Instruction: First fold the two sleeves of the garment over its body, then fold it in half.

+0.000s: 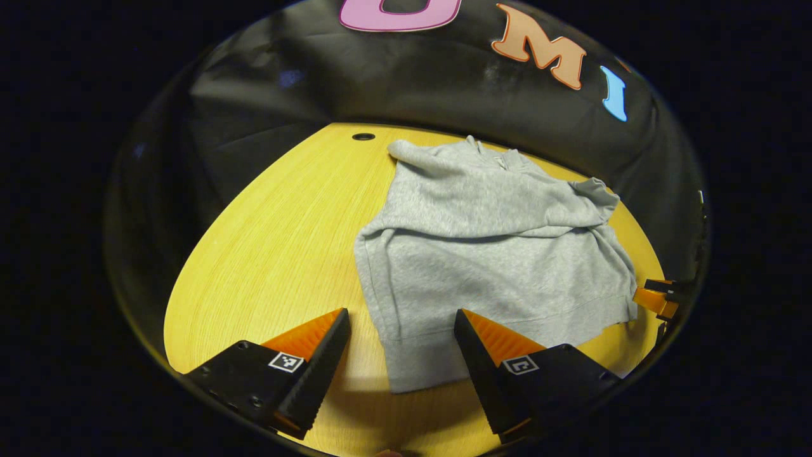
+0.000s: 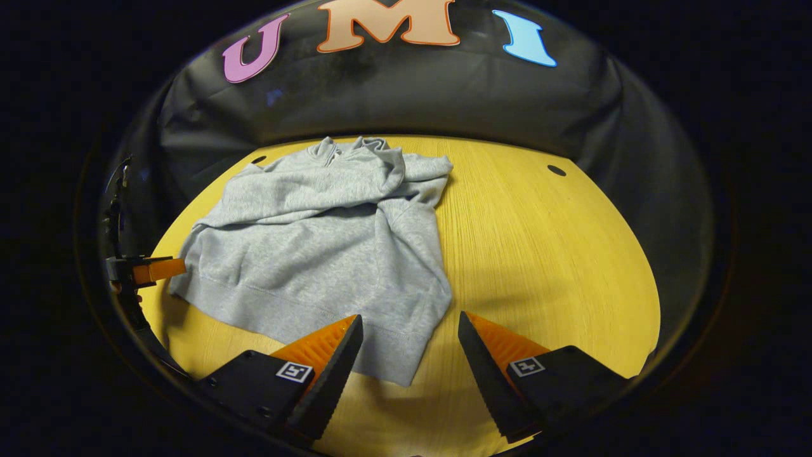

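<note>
Both sleeves lie folded over the garment (image 1: 482, 254), so the left tool (image 1: 401, 339) and right tool (image 2: 411, 343) wait wide open at its six o'clock hem corners on the table (image 1: 279, 254), ready for the half fold.

**Layout of garment, table and grippers**

The garment (image 1: 482, 254) lies flat on the table (image 1: 279, 254), its collar toward the booth's wall at the far edge and its hem toward the cameras. Both sleeves lie folded across the upper body. In the left gripper view, the left gripper (image 1: 401, 336) stands above the hem's left corner, fingers spread to either side of it; the right gripper (image 1: 656, 298) appears at the hem's far right corner. In the right gripper view, the right gripper (image 2: 410, 343) straddles the hem's right corner, the left gripper (image 2: 152, 270) just beside the opposite corner. A hole (image 2: 556, 170) sits in the table right of the garment.
</note>
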Motion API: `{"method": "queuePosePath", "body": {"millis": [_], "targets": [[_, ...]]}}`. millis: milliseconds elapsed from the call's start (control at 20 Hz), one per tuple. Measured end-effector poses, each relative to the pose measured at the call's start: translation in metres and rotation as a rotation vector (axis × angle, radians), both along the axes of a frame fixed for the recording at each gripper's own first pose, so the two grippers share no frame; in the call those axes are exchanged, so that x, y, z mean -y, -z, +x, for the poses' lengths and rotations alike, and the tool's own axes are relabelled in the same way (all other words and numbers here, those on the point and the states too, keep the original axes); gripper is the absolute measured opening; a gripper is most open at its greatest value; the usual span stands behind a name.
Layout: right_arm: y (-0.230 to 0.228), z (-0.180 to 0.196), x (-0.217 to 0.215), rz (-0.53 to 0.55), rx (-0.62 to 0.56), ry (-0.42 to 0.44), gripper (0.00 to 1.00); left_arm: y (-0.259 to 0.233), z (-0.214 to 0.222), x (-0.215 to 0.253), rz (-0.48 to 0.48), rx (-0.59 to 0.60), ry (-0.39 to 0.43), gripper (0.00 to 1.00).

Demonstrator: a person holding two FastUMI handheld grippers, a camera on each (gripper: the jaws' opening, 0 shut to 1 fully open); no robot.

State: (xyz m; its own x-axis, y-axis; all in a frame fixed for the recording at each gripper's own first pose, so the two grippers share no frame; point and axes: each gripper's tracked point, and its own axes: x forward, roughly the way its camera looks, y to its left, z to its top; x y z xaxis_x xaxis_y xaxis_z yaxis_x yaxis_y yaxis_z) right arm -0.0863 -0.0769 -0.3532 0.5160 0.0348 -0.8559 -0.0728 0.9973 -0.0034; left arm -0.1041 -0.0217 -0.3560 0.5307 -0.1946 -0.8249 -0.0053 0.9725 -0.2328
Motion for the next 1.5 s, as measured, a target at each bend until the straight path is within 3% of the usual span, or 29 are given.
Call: {"method": "queuePosePath", "body": {"millis": [200, 250, 300, 350, 400, 550, 650, 700, 750, 800, 950, 1000, 1050, 1100, 1150, 1500], "targets": [[0.013, -0.009, -0.005, -0.015, -0.039, -0.038, 0.97, 0.005, 0.002, -0.001, 0.059, 0.031, 0.055, 0.96], [0.016, -0.011, -0.005, -0.020, -0.051, -0.045, 0.92, 0.007, 0.000, -0.001, 0.078, 0.029, 0.076, 0.96], [0.017, -0.014, -0.006, -0.020, -0.065, -0.050, 0.96, 0.005, 0.003, 0.000, 0.079, 0.047, 0.080, 0.96], [0.017, -0.011, -0.008, -0.008, -0.055, -0.042, 0.92, 0.004, 0.003, 0.002, 0.069, 0.052, 0.091, 0.96], [0.021, -0.015, -0.010, 0.010, -0.075, -0.034, 0.87, 0.005, 0.003, 0.002, 0.068, 0.059, 0.100, 0.90], [0.019, -0.015, -0.010, 0.024, -0.092, -0.008, 0.77, 0.006, 0.004, 0.005, 0.057, 0.061, 0.111, 0.87], [0.020, -0.013, -0.015, 0.035, -0.096, -0.017, 0.75, 0.006, 0.005, 0.014, 0.045, 0.059, 0.129, 0.72], [0.022, -0.013, -0.017, 0.043, -0.094, -0.022, 0.63, 0.005, 0.004, 0.015, 0.043, 0.056, 0.135, 0.55], [0.021, -0.013, -0.019, 0.049, -0.099, -0.019, 0.59, 0.004, 0.004, 0.017, 0.035, 0.057, 0.140, 0.50], [0.023, -0.011, -0.023, 0.072, -0.092, -0.016, 0.41, 0.003, 0.005, 0.018, 0.028, 0.059, 0.140, 0.40], [0.023, -0.011, -0.025, 0.093, -0.114, -0.004, 0.13, 0.002, 0.009, 0.023, -0.013, 0.066, 0.113, 0.23], [0.023, -0.011, -0.024, 0.101, -0.121, 0.006, 0.12, 0.004, 0.010, 0.025, -0.028, 0.068, 0.105, 0.12], [0.022, -0.009, -0.024, 0.108, -0.130, 0.010, 0.12, 0.004, 0.011, 0.026, -0.039, 0.062, 0.106, 0.08], [0.022, -0.009, -0.025, 0.111, -0.139, 0.012, 0.06, 0.004, 0.010, 0.027, -0.054, 0.046, 0.102, 0.02], [0.021, -0.009, -0.024, 0.112, -0.149, 0.008, 0.12, 0.003, 0.010, 0.027, -0.066, 0.026, 0.104, 0.00], [0.012, -0.014, -0.019, 0.120, -0.185, 0.012, 0.12, 0.000, 0.003, 0.028, -0.102, -0.047, 0.124, 0.00]]}}
